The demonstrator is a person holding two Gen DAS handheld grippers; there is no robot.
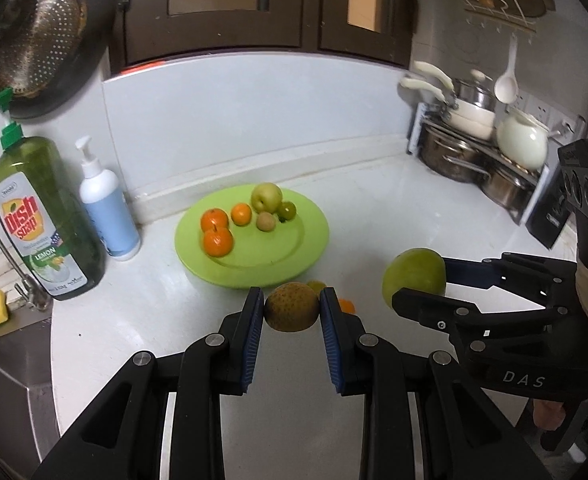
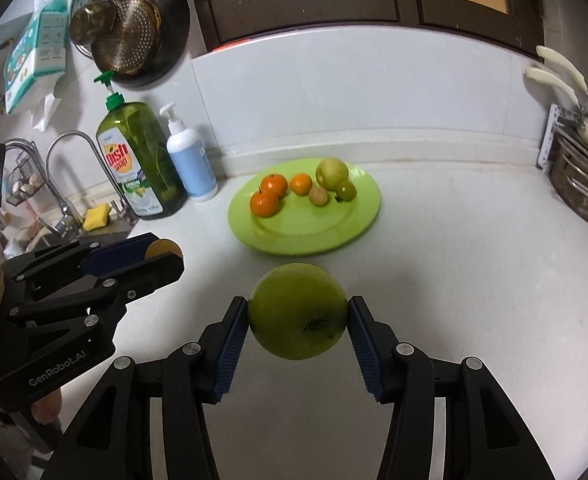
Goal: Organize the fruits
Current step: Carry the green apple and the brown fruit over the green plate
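White kitchen counter; left gripper fingers grasping brown fruit, right gripper fingers grasping green fruit.

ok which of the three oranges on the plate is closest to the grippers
The front-left orange, nearest the green plate's near rim. The other two oranges sit behind it, toward the wall.

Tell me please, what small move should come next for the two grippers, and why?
Probably carry the right gripper forward and lower the large green fruit onto the bare front part of the green plate. Its jaws are already closed on it, and the left gripper likewise holds a brownish fruit. The oranges and small green fruits fill only the plate's back half.
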